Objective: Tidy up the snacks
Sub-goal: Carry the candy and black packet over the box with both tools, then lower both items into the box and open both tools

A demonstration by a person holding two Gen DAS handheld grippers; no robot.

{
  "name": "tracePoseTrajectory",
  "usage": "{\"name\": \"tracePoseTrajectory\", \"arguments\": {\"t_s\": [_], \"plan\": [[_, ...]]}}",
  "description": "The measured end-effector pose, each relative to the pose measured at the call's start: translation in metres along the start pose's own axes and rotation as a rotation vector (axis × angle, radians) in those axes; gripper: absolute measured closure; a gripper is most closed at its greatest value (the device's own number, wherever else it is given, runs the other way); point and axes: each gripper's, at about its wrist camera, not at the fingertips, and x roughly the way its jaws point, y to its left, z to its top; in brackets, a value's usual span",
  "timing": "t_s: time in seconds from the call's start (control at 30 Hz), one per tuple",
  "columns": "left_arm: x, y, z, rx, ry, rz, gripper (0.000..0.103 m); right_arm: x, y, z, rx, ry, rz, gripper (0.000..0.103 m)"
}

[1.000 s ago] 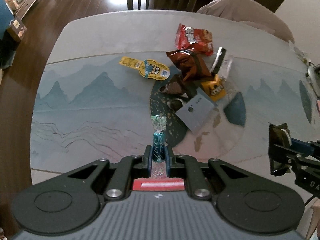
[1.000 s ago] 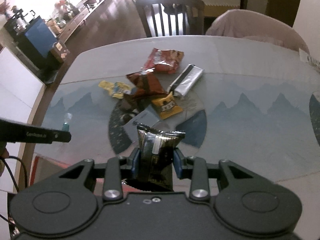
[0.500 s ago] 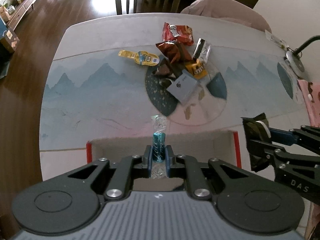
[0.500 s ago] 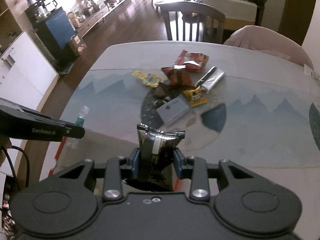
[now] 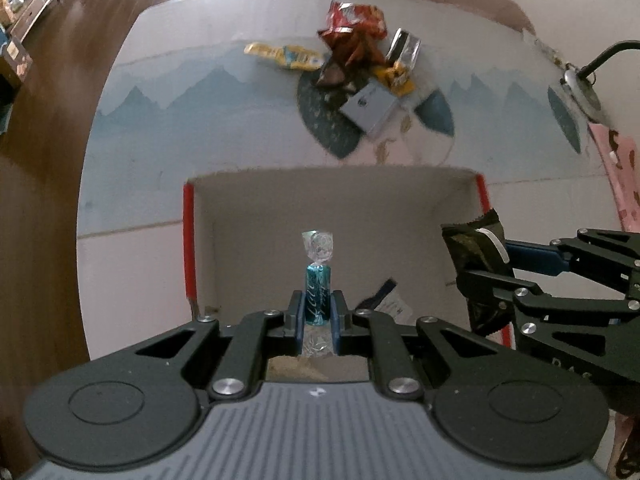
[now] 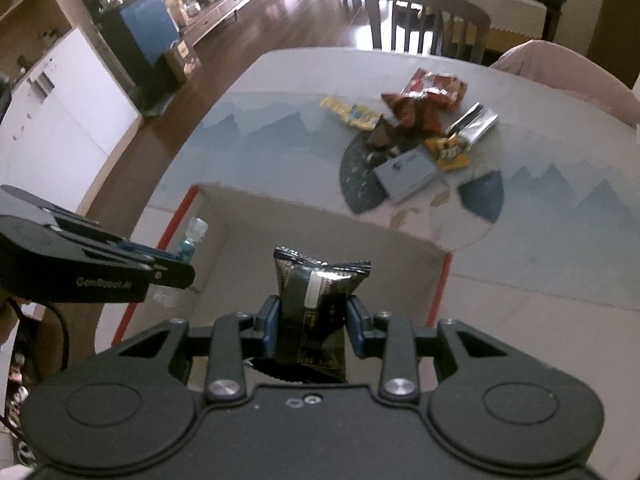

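Observation:
My left gripper (image 5: 317, 309) is shut on a teal wrapped candy (image 5: 318, 280) with a clear twisted top. It hangs over an open cardboard box (image 5: 400, 200) with red edges. My right gripper (image 6: 314, 318) is shut on a black snack packet (image 6: 316, 292), also above the box (image 6: 320, 220). From the left wrist the right gripper (image 5: 466, 268) and its packet (image 5: 472, 240) show over the box's right side. From the right wrist the left gripper (image 6: 182, 258) and candy (image 6: 192, 236) show over the box's left wall. A small packet (image 5: 386, 300) lies inside the box.
Beyond the box, a pile of snacks lies on the patterned table: a red bag (image 5: 356, 16), a yellow packet (image 5: 284, 54), a silver packet (image 5: 406, 46) and a grey-blue box (image 5: 370, 106). A lamp base (image 5: 580, 84) and pink cloth (image 5: 620, 176) are at the right. A chair (image 6: 424, 20) stands behind.
Both grippers have drawn back from the snack pile toward the table's near edge, each still gripping its snack. The cardboard box has come into view beneath them.

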Motion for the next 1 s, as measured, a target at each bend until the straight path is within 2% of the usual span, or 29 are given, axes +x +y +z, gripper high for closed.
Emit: {"name": "tracePoseTrajectory", "arguments": {"t_s": [0.23, 0.43, 0.73, 1.0], "plan": [[0.028, 0.012, -0.021, -0.016, 0.049, 0.013, 0.090, 0.028, 0.014, -0.021, -0.021, 0.056, -0.001, 0.070], [0.052, 0.018, -0.027, -0.025, 0.080, 0.032, 0.090, 0.061, 0.020, -0.035, -0.025, 0.113, -0.018, 0.070], [0.083, 0.012, -0.036, 0.011, 0.137, 0.082, 0.090, 0.095, 0.029, -0.049, -0.030, 0.192, -0.017, 0.070], [0.090, 0.013, -0.043, 0.015, 0.149, 0.079, 0.091, 0.111, 0.032, -0.059, -0.016, 0.246, -0.018, 0.070]]}}
